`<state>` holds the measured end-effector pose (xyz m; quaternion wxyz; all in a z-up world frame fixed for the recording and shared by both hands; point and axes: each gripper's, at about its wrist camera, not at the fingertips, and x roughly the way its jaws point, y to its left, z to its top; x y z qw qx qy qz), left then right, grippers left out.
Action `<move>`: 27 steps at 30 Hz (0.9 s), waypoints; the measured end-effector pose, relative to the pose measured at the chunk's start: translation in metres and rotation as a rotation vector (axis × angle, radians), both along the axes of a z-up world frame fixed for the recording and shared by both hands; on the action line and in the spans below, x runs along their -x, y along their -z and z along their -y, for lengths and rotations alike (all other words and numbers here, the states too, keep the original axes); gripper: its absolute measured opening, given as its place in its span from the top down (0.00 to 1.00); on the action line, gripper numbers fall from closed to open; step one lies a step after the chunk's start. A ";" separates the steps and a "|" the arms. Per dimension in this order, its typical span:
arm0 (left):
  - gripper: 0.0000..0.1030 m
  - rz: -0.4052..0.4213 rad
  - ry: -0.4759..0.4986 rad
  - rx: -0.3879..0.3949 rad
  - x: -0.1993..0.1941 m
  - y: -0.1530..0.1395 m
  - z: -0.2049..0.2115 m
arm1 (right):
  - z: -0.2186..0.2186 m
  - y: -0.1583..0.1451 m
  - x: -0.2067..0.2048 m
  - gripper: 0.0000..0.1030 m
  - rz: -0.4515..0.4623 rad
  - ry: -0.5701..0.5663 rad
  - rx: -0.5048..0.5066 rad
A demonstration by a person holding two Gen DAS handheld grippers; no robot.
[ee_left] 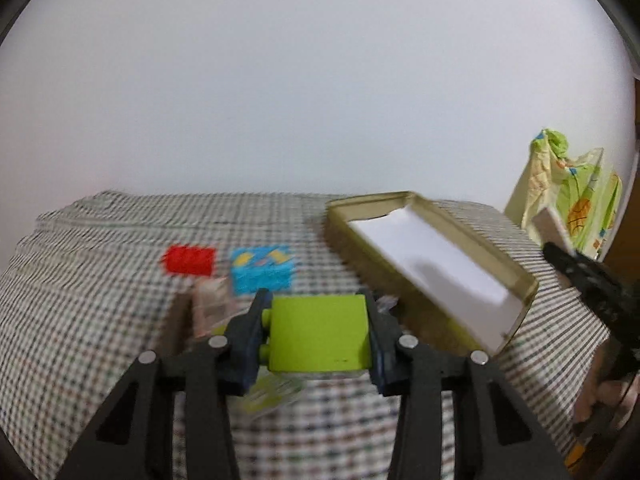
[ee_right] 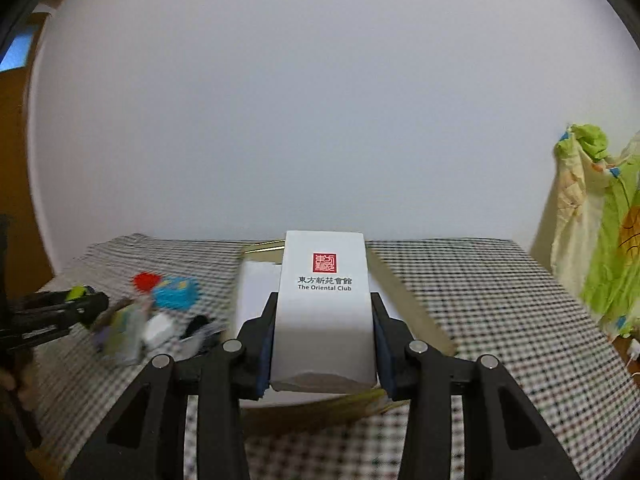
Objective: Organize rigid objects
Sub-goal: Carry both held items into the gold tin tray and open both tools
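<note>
My left gripper [ee_left: 316, 336] is shut on a lime-green toy brick [ee_left: 318, 334], held clear above the checked cloth. Beyond it lie a red brick [ee_left: 189, 261] and a blue brick [ee_left: 262, 272]. A gold tin [ee_left: 516, 276] with a white lining sits open to the right. My right gripper [ee_right: 324, 344] is shut on a white box [ee_right: 324, 308] printed with a red seal and "The Oriental Club", held over the gold tin [ee_right: 260, 246]. In the right wrist view the left gripper [ee_right: 76, 304] shows at the far left with the green brick [ee_right: 78, 292].
A checked cloth [ee_left: 100, 320] covers the table. Small blurred items [ee_right: 132, 328] lie beside the red brick [ee_right: 146, 281] and the blue brick [ee_right: 176, 292]. A crumpled green and yellow patterned bag [ee_right: 600, 220] stands at the right edge. A pale wall rises behind the table.
</note>
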<state>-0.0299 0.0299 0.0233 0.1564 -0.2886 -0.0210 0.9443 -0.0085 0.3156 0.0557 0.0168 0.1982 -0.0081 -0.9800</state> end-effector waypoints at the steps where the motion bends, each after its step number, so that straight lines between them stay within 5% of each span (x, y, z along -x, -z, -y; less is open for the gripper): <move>1: 0.59 0.001 0.015 -0.005 0.004 -0.002 -0.010 | -0.004 0.001 0.009 0.58 0.006 0.006 0.002; 13: 0.59 0.039 0.076 -0.005 0.054 0.005 -0.117 | -0.021 0.022 0.073 0.57 0.068 0.063 0.008; 23: 0.59 0.140 0.075 0.022 0.077 0.036 -0.142 | -0.027 0.040 0.092 0.57 0.149 0.037 -0.024; 27: 0.60 0.119 0.072 0.068 0.076 0.038 -0.147 | -0.033 0.043 0.105 0.57 0.186 0.026 0.000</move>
